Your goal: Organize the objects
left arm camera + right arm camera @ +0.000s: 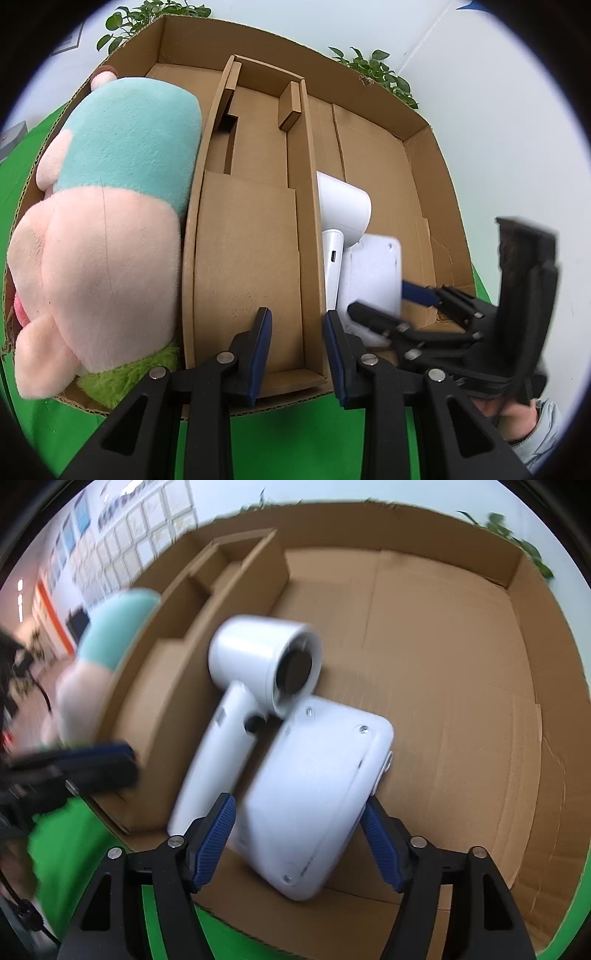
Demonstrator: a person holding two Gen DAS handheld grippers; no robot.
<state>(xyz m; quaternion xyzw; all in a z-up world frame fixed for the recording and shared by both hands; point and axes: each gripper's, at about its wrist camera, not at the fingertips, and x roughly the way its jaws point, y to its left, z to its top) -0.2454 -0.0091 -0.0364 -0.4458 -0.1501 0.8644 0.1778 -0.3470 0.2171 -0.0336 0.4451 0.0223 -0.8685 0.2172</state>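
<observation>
Both sets of tongs are built the same way: black plastic arms with triangular cut-outs, joined by round silver screws, and each finger is lined with a blue ribbed pad. The left tongs (297,341) are seen up close, the right tongs (299,834) too, with pads looking deeply grooved. A tall black housing is carried behind the right tongs. A light grey-blue sleeve (543,439) is worn at that wrist.

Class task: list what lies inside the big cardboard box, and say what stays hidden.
Inside the cardboard box: a plush toy on one side, a cardboard divider insert mid-box, and a white hair dryer beside a white device. The floor beneath the toy and both white items is covered.
</observation>
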